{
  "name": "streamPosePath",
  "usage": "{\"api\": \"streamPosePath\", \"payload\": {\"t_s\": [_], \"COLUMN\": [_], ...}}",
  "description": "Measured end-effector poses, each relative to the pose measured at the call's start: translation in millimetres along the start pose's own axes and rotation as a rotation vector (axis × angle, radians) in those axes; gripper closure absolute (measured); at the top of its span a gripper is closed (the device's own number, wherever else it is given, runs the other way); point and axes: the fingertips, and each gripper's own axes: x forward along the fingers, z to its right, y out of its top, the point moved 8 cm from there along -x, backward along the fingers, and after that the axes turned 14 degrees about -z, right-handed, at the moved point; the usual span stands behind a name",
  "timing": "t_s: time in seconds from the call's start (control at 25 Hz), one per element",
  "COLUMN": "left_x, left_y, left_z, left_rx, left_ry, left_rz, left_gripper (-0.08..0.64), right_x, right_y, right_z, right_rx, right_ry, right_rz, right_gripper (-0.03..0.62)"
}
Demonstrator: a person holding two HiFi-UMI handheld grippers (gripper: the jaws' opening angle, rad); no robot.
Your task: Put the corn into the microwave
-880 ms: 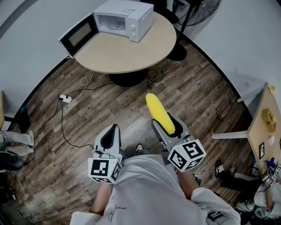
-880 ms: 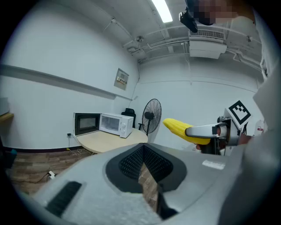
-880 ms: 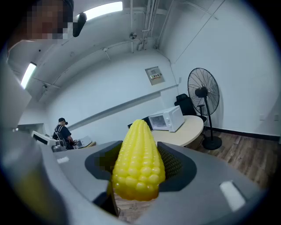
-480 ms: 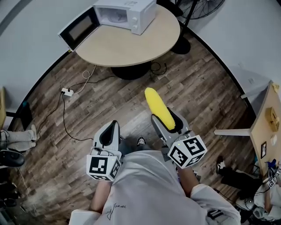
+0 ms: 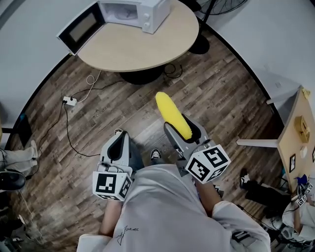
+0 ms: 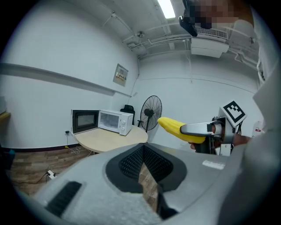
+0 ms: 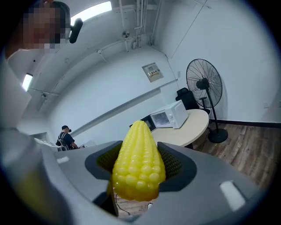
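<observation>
Nearest: left gripper [image 5: 119,141] at 7 o'clock in the head view, jaws together, nothing in them. Right gripper [image 5: 181,127] is just beside it at 5 o'clock, clamped on the corn [image 5: 171,112]. The butt end sits between the pads and the tip sticks out well past them toward 11 o'clock. The jaws stand wide because the cob is thick.

Beyond: wooden floor [image 5: 221,98], power strip [image 5: 69,100] at 9 o'clock. Then the round table [image 5: 142,49] at 12 o'clock, with the microwave [image 5: 135,10] on its far side. Its door [image 5: 78,30] is swung open to the left and the cavity looks empty. The corn is well apart from it, so I read this as the carry step, placing not yet begun.

Doing it well:
- Grip firm and cob near level, so it can't slide forward.
- Go in tip first, clear of the open door.
- Let go only once the cob rests on the cavity floor.

View differences:
- Only the head view shows the power strip and the gap to the table.
- The left gripper view gives the cob's overhang side-on.
- The right gripper view shows pad contact on both sides, plus a distant person [image 7: 65,138] at 9 o'clock that no other view has.
</observation>
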Motion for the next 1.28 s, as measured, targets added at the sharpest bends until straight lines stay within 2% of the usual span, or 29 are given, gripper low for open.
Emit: {"api": "streamPosePath", "payload": {"t_s": [0.24,0.76,0.92,1.28], "left_x": [11.2,30.8,36.9,39.9], "left_y": [14.2,47.2,60.0,88.5], "left_z": [-27.5,-126.1,-156.8,-232.1], "left_rx": [0.017,0.015,0.01,0.019], "left_ry": [-0.006,-0.007,-0.014,-0.032], "left_rz": [-0.008,-0.038,-0.042,-0.03], "left_gripper": [0.571,0.569,0.569,0.569], "right_x": [32.4,139.3,169.7,231.7], "right_y": [19.3,54.6,68.2,99.6], "right_z": [-5.1,-33.7,-43.8,-74.4], "right_rx": [-0.011,0.012,-0.016,-0.009], "right_ry": [0.01,0.031,0.008,-0.005], "right_rz": [0.009,-0.024,-0.035,-0.013], "right_gripper": [0.331,0.331,0.331,0.331]}}
